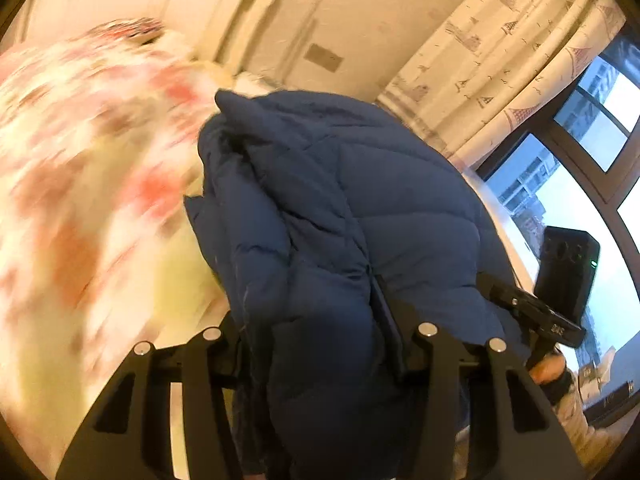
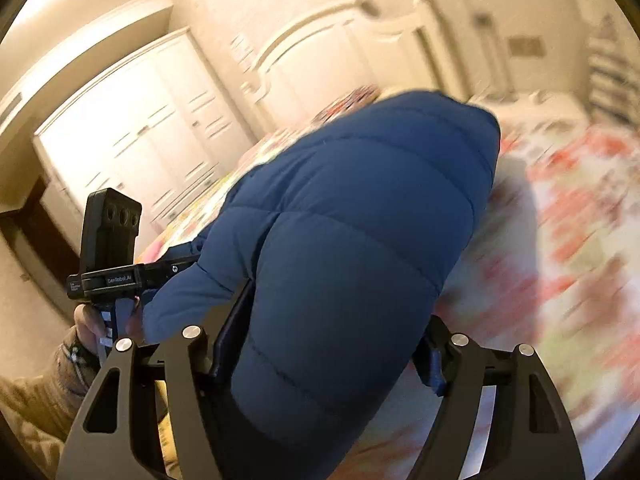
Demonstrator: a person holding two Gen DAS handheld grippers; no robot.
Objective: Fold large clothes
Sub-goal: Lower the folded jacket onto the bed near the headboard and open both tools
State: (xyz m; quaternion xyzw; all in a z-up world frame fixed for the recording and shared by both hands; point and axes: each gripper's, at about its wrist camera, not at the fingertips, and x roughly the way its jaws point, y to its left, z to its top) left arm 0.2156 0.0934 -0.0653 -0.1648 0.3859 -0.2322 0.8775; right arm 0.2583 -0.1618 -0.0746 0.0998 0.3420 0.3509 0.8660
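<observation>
A navy blue quilted puffer jacket (image 1: 340,208) fills the middle of both views; it also shows in the right wrist view (image 2: 352,248). My left gripper (image 1: 320,344) is shut on a thick bunch of the jacket, which bulges between its jaws. My right gripper (image 2: 324,344) is shut on another part of the jacket. Both hold it lifted above the bed. The right gripper's body (image 1: 560,280) shows at the right of the left wrist view. The left gripper's body (image 2: 112,248) shows at the left of the right wrist view.
A bed with a red-and-white floral cover (image 1: 80,160) lies below, blurred by motion; it also shows in the right wrist view (image 2: 560,240). A white headboard (image 2: 328,52) and white wardrobe (image 2: 132,128) stand behind. A curtain (image 1: 500,60) and window (image 1: 560,168) are at the right.
</observation>
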